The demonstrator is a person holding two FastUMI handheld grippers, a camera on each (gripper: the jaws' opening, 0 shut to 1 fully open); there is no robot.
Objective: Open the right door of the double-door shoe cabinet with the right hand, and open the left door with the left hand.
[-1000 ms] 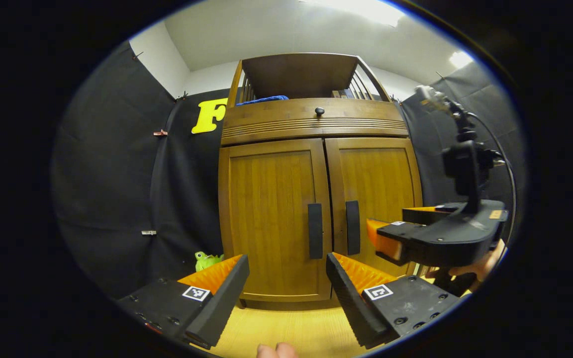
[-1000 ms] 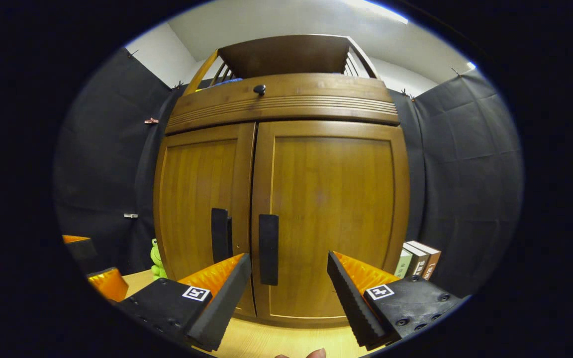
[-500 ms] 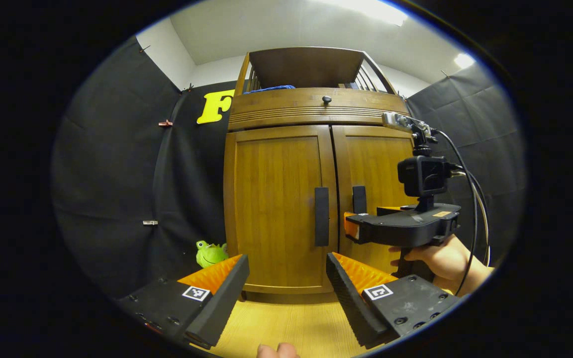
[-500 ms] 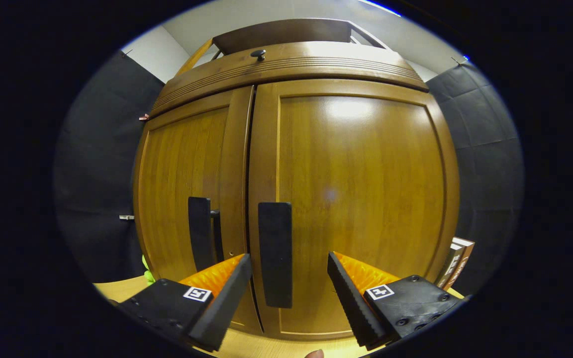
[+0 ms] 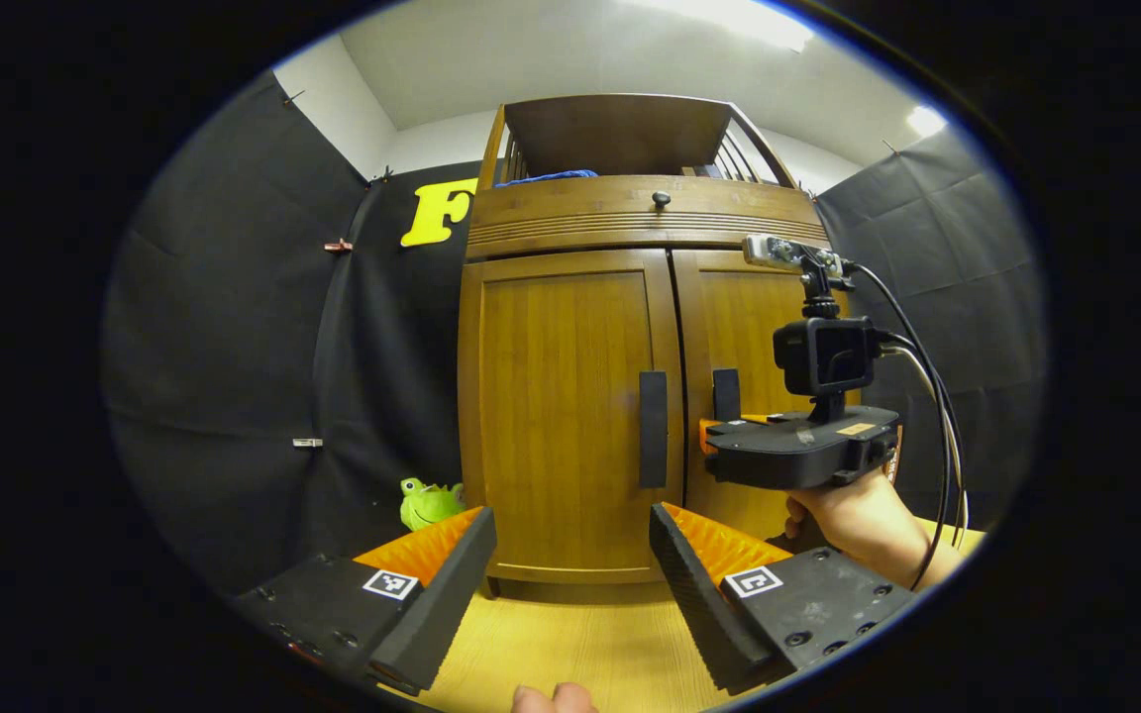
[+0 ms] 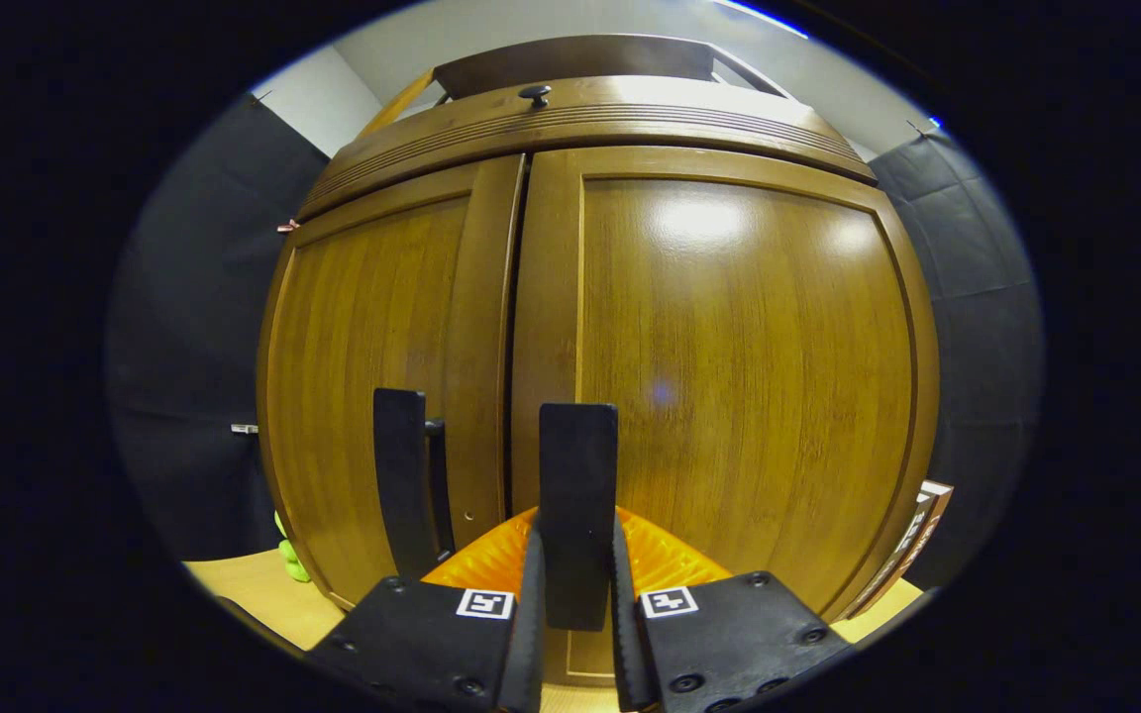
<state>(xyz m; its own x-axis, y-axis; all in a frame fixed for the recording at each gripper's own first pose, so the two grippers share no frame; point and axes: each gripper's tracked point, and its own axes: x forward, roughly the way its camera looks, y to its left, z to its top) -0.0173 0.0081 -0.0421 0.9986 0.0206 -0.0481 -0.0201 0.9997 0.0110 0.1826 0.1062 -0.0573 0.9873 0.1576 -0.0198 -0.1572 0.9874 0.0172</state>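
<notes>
**Right gripper clamped on the right door handle, left gripper spread and held back**

In the right gripper view, the right gripper [image 6: 575,614] has both fingers pressed against the sides of the black right handle [image 6: 577,495], gripping it low down. The right door [image 6: 739,376] sits flush with the left door [image 6: 382,347], both closed; the left handle [image 6: 400,485] stands free just beside.

In the left gripper view, the left gripper [image 5: 570,584] hangs over the yellow wooden surface [image 5: 580,654] with its fingers wide apart, holding nothing, short of the shoe cabinet [image 5: 630,396]. A hand [image 5: 858,520] holds the right gripper level at the cabinet's right door. A green toy [image 5: 429,501] sits by the cabinet's lower left corner; books [image 6: 912,540] stand at its right side.
</notes>
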